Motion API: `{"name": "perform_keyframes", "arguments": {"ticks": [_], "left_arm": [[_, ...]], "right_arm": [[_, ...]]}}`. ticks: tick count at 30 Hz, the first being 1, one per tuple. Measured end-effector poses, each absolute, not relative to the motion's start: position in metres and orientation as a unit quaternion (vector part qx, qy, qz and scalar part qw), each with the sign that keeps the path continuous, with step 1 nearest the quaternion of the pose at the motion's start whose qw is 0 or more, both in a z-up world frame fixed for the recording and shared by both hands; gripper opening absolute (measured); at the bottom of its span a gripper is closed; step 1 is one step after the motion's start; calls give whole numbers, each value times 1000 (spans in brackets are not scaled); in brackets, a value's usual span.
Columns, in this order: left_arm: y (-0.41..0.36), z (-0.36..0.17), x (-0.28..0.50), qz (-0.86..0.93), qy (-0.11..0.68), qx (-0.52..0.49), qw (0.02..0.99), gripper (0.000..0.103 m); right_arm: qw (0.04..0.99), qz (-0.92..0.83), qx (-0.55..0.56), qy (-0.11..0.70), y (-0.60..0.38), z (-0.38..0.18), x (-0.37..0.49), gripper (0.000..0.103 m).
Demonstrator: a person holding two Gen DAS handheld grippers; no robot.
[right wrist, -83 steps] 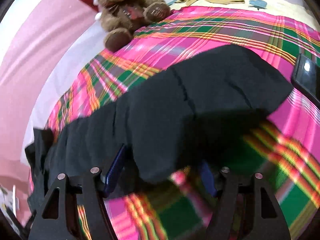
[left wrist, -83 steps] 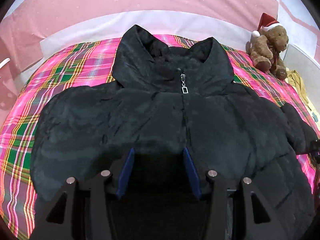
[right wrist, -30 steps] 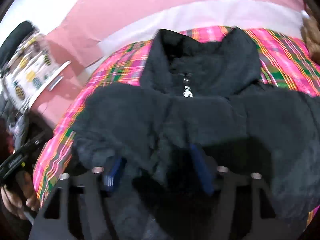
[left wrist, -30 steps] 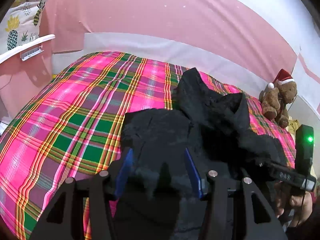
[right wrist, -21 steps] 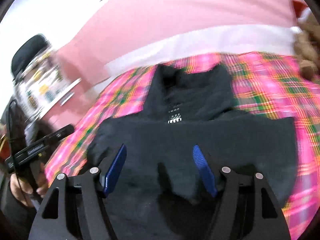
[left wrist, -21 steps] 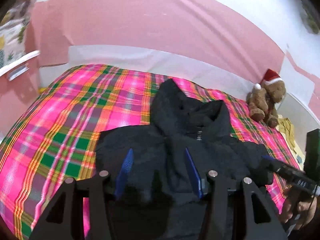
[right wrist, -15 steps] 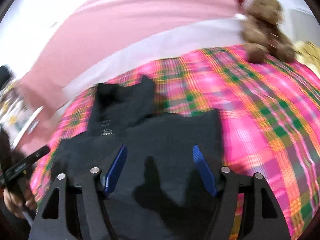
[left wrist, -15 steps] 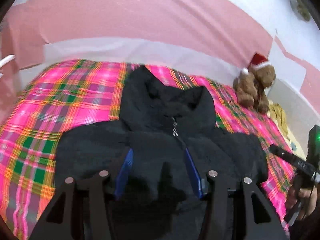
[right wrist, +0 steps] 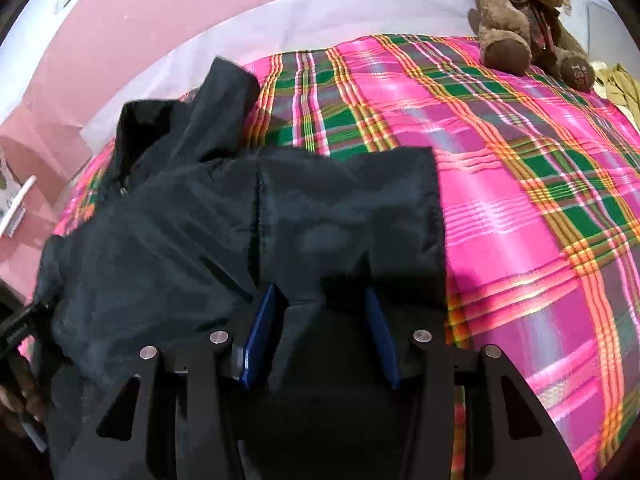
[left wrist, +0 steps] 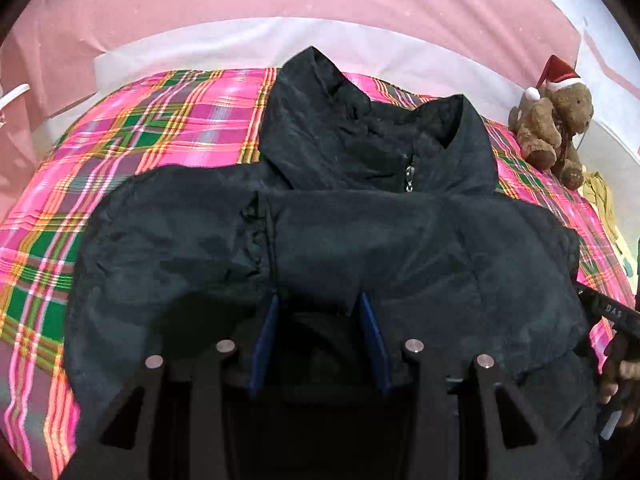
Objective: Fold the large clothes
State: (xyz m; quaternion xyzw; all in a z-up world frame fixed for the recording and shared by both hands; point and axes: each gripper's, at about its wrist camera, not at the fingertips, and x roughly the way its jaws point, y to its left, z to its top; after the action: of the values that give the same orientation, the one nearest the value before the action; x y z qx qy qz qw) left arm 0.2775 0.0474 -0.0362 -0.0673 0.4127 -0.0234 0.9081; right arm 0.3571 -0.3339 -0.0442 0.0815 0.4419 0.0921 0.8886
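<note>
A large black puffer jacket (left wrist: 360, 240) lies front up on a pink plaid blanket (left wrist: 168, 132), collar toward the far wall, with both sleeves folded across its chest. My left gripper (left wrist: 318, 304) hovers open over the jacket's lower middle, blue pads apart with only dark fabric between them. My right gripper (right wrist: 320, 300) is open over the jacket's right side (right wrist: 280, 220), near the edge of the folded sleeve (right wrist: 400, 200). Neither holds the fabric as far as I can see.
A brown teddy bear with a Santa hat (left wrist: 556, 124) sits at the bed's far right; it also shows in the right wrist view (right wrist: 524, 20). A yellowish cloth (right wrist: 618, 88) lies beside it. A pink wall with a white band (left wrist: 280, 40) runs behind the bed.
The right sleeve, spread out earlier, now lies folded over the chest. Both grippers have swung back to face the jacket's lower body and stand open.
</note>
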Motion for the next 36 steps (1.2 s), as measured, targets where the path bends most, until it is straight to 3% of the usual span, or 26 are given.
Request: {"name": "perform_keyframes", "arguments": {"ticks": [6, 11, 17, 26, 32, 36], "left_arm": [[42, 13, 281, -27, 358, -41, 932, 42], [42, -33, 326, -6, 417, -25, 909, 43], [39, -60, 322, -6, 388, -10, 921, 45], [49, -4, 272, -43, 359, -53, 931, 42], [41, -46, 269, -38, 412, -31, 910, 43], [43, -51, 271, -37, 407, -35, 912, 45]], "right_arm": [[910, 104, 67, 395, -332, 2, 364, 48], [894, 105, 22, 435, -298, -28, 399, 48], [900, 95, 3, 426, -286, -59, 402, 47], [912, 114, 71, 388, -332, 7, 336, 47], [886, 128, 19, 445, -308, -38, 326, 47], [887, 116, 4, 448, -300, -50, 335, 47]]}}
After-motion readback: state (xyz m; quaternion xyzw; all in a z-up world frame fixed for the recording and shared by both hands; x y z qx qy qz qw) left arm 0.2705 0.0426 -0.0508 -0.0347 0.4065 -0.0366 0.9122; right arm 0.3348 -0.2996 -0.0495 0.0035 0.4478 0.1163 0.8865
